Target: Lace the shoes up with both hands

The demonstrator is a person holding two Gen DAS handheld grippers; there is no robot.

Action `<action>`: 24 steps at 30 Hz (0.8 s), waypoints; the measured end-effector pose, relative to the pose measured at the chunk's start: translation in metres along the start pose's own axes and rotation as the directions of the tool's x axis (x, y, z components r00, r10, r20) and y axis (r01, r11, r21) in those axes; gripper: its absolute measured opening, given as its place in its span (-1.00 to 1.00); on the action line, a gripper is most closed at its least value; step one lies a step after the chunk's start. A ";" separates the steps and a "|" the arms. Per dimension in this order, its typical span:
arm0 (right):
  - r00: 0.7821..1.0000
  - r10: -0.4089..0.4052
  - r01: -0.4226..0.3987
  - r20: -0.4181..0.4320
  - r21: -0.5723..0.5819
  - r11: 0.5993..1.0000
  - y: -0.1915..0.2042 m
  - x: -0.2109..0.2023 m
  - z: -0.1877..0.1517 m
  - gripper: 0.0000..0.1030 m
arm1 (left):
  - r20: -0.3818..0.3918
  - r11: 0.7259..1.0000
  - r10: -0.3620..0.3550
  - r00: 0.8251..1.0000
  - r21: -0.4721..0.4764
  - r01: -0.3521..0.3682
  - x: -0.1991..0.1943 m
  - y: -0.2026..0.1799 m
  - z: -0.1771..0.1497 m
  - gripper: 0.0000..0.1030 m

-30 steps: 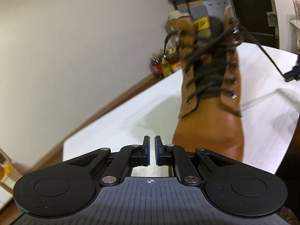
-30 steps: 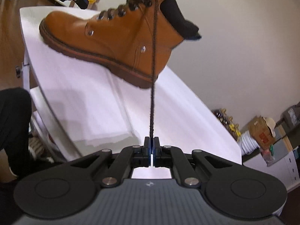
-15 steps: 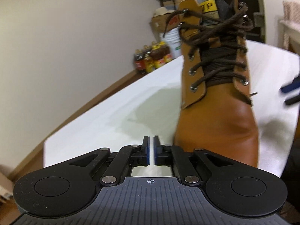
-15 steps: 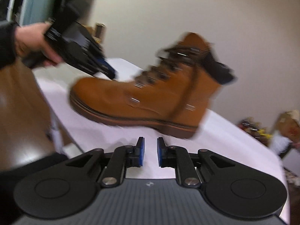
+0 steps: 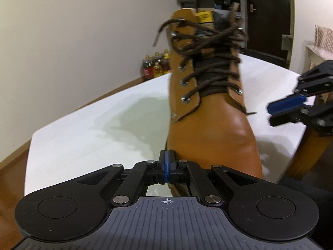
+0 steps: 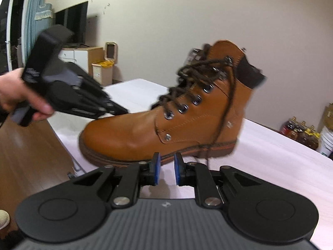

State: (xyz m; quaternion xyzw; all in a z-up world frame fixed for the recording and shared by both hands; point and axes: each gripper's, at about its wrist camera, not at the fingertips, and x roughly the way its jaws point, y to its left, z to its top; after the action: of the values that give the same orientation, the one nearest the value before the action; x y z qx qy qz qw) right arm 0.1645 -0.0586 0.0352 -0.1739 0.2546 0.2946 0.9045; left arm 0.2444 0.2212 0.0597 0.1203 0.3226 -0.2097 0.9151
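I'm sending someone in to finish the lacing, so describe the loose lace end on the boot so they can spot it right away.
Find the white table and the tan boot standing on it. The loose lace end drops from the top hook near the ankle collar, down the boot's side to the sole, unlike the lace crossings up the front.

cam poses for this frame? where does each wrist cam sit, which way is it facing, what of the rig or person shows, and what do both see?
Left wrist: on the left gripper, jaws shut and empty, facing the boot toe-on; the right gripper shows at the right edge.
Right wrist: on the right gripper, jaws open and empty after just opening, facing the boot's side; a hand holds the left gripper near the toe.
Shared: boot, brown laces, white table, bottles by the wall.
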 end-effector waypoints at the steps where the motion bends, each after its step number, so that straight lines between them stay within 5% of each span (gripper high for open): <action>1: 1.000 0.001 -0.001 -0.010 0.008 1.000 -0.003 -0.001 -0.002 -0.71 | -0.003 1.000 0.010 1.000 -0.009 -0.010 0.001 -0.004 0.000 -1.00; 7: 0.999 0.026 -0.024 -0.032 0.051 0.998 -0.010 -0.007 -0.011 -0.71 | -0.025 0.992 0.116 0.993 -0.040 -0.117 0.000 -0.036 0.003 -1.00; 16: 0.999 0.051 -0.050 -0.013 0.017 0.999 0.000 -0.009 -0.009 -0.69 | -0.039 0.987 0.150 0.988 -0.055 -0.152 0.005 -0.043 0.013 -1.00; 20: 1.000 0.011 -0.011 0.013 -0.005 1.000 -0.007 -0.012 0.000 -0.69 | -0.034 0.989 0.138 0.990 -0.047 -0.140 0.001 -0.033 0.013 -0.86; 24: 0.992 -0.086 0.095 0.093 -0.098 0.991 -0.023 -0.018 0.020 -0.66 | 0.069 0.985 0.169 0.983 0.030 -0.171 -0.014 -0.015 0.024 -0.64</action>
State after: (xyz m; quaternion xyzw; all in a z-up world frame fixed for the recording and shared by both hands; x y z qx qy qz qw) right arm 0.1739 -0.0751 0.0651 -0.2180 0.1910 0.2732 0.9173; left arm 0.2408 0.2031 0.0858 0.1565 0.2771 -0.1404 0.9376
